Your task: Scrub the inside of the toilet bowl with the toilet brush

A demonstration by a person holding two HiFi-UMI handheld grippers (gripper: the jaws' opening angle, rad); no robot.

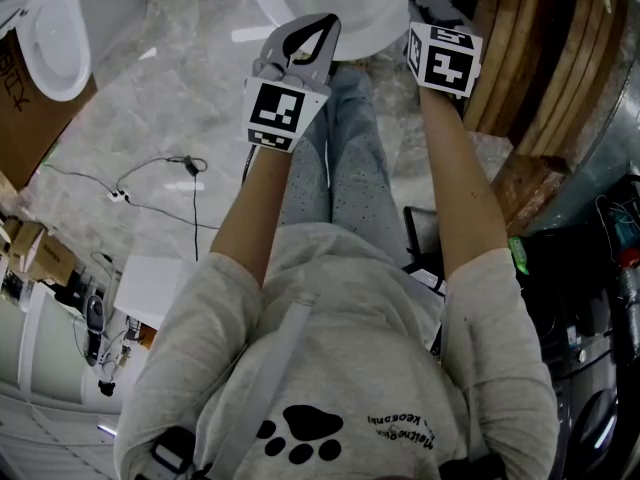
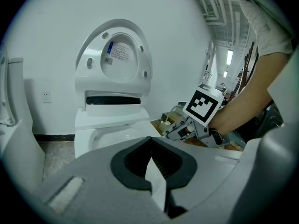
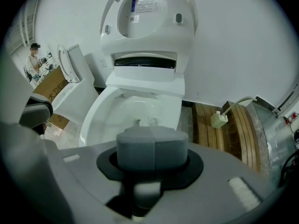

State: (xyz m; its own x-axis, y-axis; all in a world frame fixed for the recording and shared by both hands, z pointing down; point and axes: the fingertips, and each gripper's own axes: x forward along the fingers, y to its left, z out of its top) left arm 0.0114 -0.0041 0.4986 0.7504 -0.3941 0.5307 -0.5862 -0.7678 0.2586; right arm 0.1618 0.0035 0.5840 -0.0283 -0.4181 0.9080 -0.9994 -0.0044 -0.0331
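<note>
**At the wall edge of the floor: one open toilet, two clenched grippers**

Against the white wall, at the far edge of the marbled floor, stands the toilet bowl. It is white inside. Its lid and seat are both tipped upright against the wall, and one printed label shows inside the lid. In the head view only the front rim of the bowl shows, at the top edge.

Two grippers are held out just in front of that rim, side by side and apart, each with one marker cube. The left gripper has its jaws clenched, tips touching, with nothing between them. The left gripper view shows the same, the dark pads meeting at a point below the bowl. The right gripper also has its jaws pressed together with nothing held. In the right gripper view its two grey pads meet along one seam, in line with the bowl's opening.

A second toilet stands to the left, lid raised, beside one cardboard box. To the right of the bowl, a stack of curved wooden boards lies on the floor. One white plug on a pale cord rests on the stack. One thin dark cable trails across the floor to the left of the person's legs. One wall socket sits low on the wall.
</note>
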